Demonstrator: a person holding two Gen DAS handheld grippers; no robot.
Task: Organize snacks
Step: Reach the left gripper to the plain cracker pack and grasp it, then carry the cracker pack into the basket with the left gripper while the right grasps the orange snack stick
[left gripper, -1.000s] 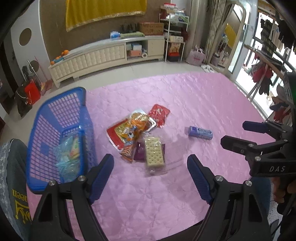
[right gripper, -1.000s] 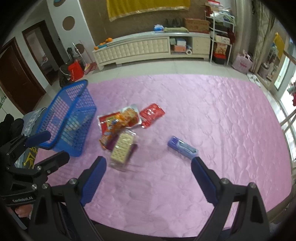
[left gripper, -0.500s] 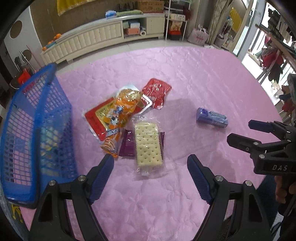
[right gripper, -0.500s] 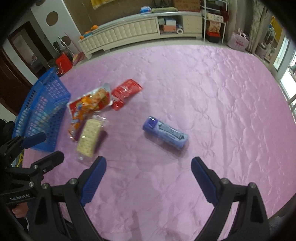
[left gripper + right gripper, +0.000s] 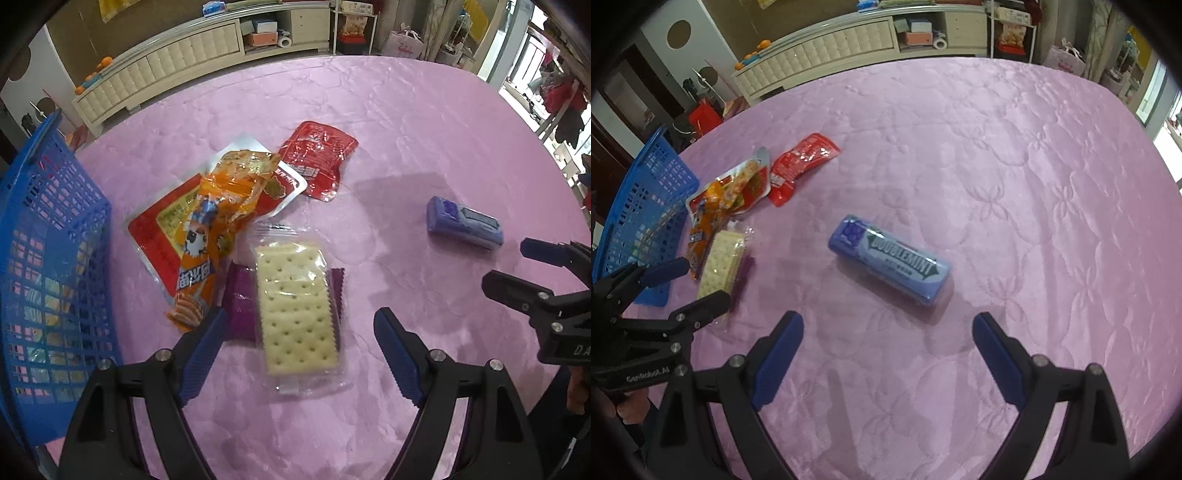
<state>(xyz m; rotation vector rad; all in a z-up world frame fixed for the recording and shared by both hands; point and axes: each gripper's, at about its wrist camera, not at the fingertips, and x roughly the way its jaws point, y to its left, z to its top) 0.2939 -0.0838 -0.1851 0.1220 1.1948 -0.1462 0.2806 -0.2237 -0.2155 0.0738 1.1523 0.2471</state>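
On the pink quilted cloth (image 5: 406, 122) lie six snack packets beside one blue plastic basket (image 5: 44, 258); left gripper (image 5: 299, 350) and right gripper (image 5: 888, 347) gape wide, empty.

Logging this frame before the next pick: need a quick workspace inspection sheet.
Surface: pink quilted cover, bare on the right side.
Job's things: cracker pack lying over a purple wrapper; orange snack bag on a red flat pack; red pouch beside them; blue gum pack apart, alone; blue basket at left, packets inside.
Clutter: nothing seen.
Grippers: left gripper open over the cracker pack; right gripper open, gum pack just ahead; both empty.
Cables: nothing seen.
Surroundings: white sideboard, shelves, red bag on floor.
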